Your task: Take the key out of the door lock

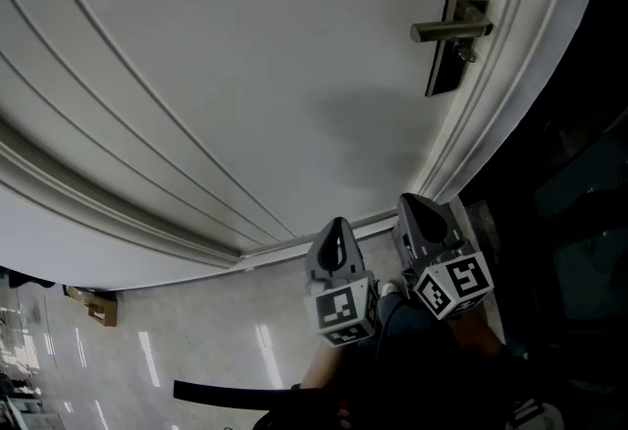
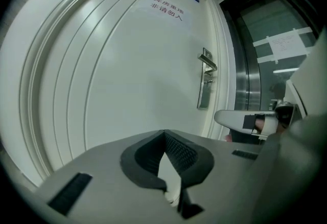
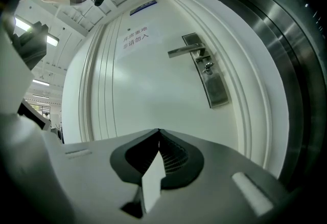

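Observation:
The white door (image 1: 245,75) carries a metal lever handle (image 1: 451,28) on a dark lock plate (image 1: 446,75). A small key (image 1: 465,52) sticks out just under the lever, and the key (image 3: 207,68) shows below the handle (image 3: 186,50) in the right gripper view. In the left gripper view the handle (image 2: 206,60) is small and far off. My left gripper (image 1: 340,224) and right gripper (image 1: 413,204) hang side by side low near the door's foot, well away from the lock. Both are shut with nothing between the jaws: left gripper (image 2: 164,132), right gripper (image 3: 159,131).
A moulded white door frame (image 1: 491,94) runs along the lock side, with dark glass and a steel frame (image 3: 286,64) beyond it. A sign with red characters (image 2: 166,6) is on the door. A cardboard box (image 1: 93,305) sits on the glossy floor at the left.

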The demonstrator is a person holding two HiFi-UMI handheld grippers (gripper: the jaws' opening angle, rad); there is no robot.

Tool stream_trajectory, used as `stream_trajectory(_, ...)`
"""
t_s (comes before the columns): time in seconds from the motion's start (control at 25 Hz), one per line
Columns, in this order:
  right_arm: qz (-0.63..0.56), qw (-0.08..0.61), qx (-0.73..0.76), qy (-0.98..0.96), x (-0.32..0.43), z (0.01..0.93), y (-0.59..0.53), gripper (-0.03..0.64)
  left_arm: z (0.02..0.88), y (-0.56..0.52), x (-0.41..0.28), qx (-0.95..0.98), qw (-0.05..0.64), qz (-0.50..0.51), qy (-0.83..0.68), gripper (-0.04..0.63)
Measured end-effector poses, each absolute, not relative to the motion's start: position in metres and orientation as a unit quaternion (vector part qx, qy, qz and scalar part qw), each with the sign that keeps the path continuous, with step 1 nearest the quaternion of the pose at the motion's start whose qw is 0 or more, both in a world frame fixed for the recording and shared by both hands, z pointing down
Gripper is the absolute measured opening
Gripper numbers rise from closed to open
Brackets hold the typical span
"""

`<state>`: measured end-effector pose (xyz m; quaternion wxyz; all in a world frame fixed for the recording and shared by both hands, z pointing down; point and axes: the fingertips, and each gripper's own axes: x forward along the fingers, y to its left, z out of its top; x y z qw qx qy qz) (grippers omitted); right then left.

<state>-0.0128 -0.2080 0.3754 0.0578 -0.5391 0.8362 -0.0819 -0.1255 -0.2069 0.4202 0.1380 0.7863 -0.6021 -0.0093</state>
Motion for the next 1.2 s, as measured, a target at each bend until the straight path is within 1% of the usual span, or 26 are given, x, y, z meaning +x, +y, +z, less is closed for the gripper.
stream_trajectory(0.4, -0.063, 0.053, -0.521, 0.849, 0.003, 0.365, -0.247, 0.003, 0.405, -0.245, -0.112, 0.776, 0.122, -0.013, -0.619, 0.0)
stream_trajectory(0.56, -0.047, 0.041, -0.507, 0.86, 0.012, 0.359, -0.262, 0.003, 0.395, -0.264, -0.096, 0.775, 0.116, -0.018, -0.62, 0.0)
stream_trajectory(1.0, -0.017, 0.041, -0.503, 0.863, 0.056, 0.346, -0.294, 0.003, 0.388, -0.297, -0.056, 0.77, 0.111, -0.023, -0.628, 0.0)
stream_trajectory(1.2, 0.035, 0.036, -0.521, 0.852, 0.081, 0.329, -0.3, 0.011, 0.391, -0.301, -0.047, 0.765, 0.115, -0.013, -0.633, 0.0)
